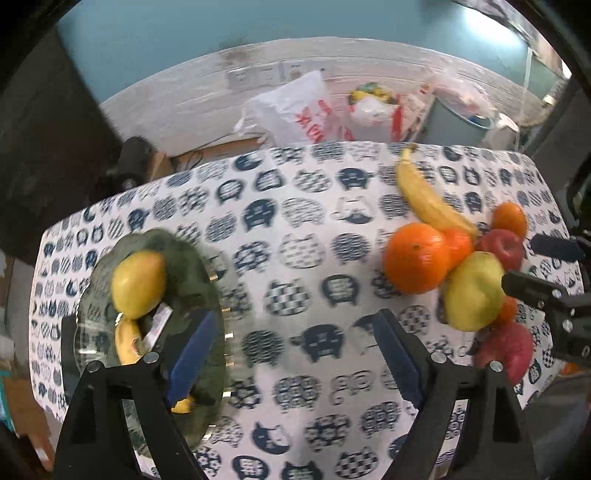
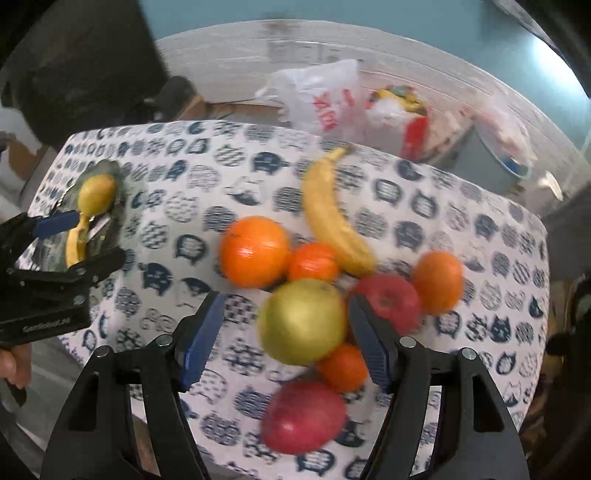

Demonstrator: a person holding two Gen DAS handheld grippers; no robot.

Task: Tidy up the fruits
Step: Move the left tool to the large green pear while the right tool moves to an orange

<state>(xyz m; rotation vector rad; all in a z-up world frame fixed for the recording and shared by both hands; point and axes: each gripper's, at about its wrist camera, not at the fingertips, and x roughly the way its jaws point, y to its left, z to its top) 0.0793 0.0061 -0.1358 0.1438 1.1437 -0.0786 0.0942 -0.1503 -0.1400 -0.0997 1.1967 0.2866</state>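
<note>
Domestic room – table under a cat-print tablecloth (image 1: 303,258); far side: teal wall (image 1: 258,22), wall sockets (image 1: 258,75), printed plastic shopping bags (image 1: 295,110), cardboard box (image 1: 218,147), loose household clutter.
</note>
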